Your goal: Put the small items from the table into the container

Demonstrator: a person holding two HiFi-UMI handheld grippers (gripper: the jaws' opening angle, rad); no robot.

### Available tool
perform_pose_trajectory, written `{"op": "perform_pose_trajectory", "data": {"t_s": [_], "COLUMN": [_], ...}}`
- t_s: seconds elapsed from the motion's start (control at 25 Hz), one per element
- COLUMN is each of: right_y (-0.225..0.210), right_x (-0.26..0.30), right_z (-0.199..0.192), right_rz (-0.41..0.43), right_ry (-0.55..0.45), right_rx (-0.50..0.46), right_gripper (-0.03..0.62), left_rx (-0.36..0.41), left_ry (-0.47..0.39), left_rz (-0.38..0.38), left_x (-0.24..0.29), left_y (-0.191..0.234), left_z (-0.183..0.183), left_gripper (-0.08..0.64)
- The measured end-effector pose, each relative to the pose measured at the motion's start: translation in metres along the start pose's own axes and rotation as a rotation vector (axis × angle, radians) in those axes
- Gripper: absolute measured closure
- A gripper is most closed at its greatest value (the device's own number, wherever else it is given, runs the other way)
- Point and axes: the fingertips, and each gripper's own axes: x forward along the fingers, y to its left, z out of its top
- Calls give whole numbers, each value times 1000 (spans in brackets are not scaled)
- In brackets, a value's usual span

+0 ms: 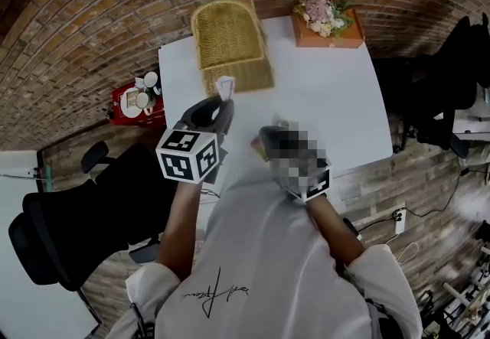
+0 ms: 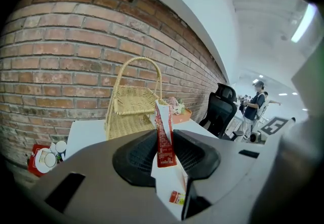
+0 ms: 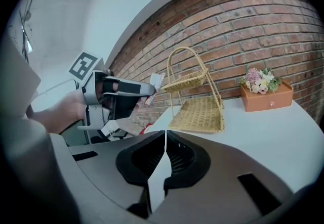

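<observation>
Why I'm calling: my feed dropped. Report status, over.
Left gripper shut on red sachet, held above table. Right gripper shut, empty. Wicker basket just ahead, nothing between.

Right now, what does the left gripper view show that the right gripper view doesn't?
Only the left gripper view: the red sachet close up, clamped between the jaws of the left gripper, and a person standing far off. Only the right gripper view: the right gripper, jaws shut on nothing, and the left gripper seen from outside in a hand. Both: the wicker basket, flower box, brick wall and white table.
</observation>
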Motion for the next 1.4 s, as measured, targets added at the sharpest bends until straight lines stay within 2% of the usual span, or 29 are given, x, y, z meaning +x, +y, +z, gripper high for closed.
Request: {"op": "perform_pose_trajectory", "data": {"t_s": [0.68,0.88,1.4], "right_y": [-11,-22,-44], "right_x": [8,7,5], "right_z": [1,1,0], "right_rz": [-2,-37,-72], "right_ry": [18,13,6], "right_rx": [40,61,126], "right_gripper": [569,569,569], "left_rx": [52,83,105], "left_ry": [-51,-54,11], "left_rz": [32,43,63], "left_x": [16,26,56], "left_y": [22,26,45], "left_z": [64,80,88], "left_gripper": [456,456,456]}}
